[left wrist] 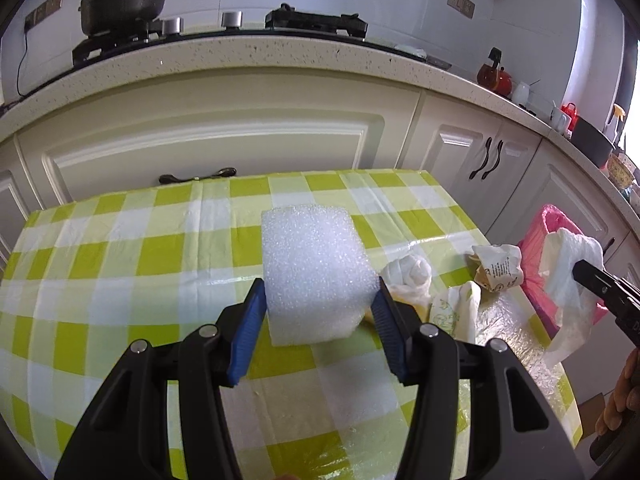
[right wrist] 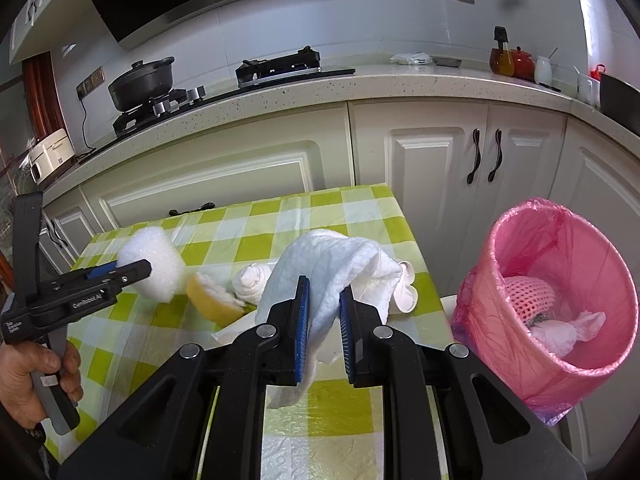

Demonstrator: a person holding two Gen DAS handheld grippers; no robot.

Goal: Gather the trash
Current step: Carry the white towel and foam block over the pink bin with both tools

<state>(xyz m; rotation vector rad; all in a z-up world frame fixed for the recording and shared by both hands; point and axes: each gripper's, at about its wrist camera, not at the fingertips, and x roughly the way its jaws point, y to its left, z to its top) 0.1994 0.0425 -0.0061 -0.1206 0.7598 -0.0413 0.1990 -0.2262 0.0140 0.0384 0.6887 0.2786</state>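
My left gripper point(left wrist: 320, 294) is shut on a white foam block point(left wrist: 316, 268) and holds it above the green checked table point(left wrist: 120, 264); the block also shows in the right wrist view point(right wrist: 154, 262). My right gripper point(right wrist: 325, 286) is shut on a white paper towel point(right wrist: 332, 268), lifted above the table's right side, left of the bin. A bin lined with a pink bag point(right wrist: 560, 320) stands right of the table and holds a pink net and white wrappers. On the table lie a yellow fruit peel point(right wrist: 214, 296), a twisted white tissue point(right wrist: 252, 278) and crumpled paper point(left wrist: 498, 268).
Cream kitchen cabinets point(right wrist: 432, 168) stand behind the table. The counter point(right wrist: 360, 84) carries a stove with a black pot point(right wrist: 142, 82), a red teapot point(right wrist: 522, 64) and bottles. The table's right edge runs close to the bin.
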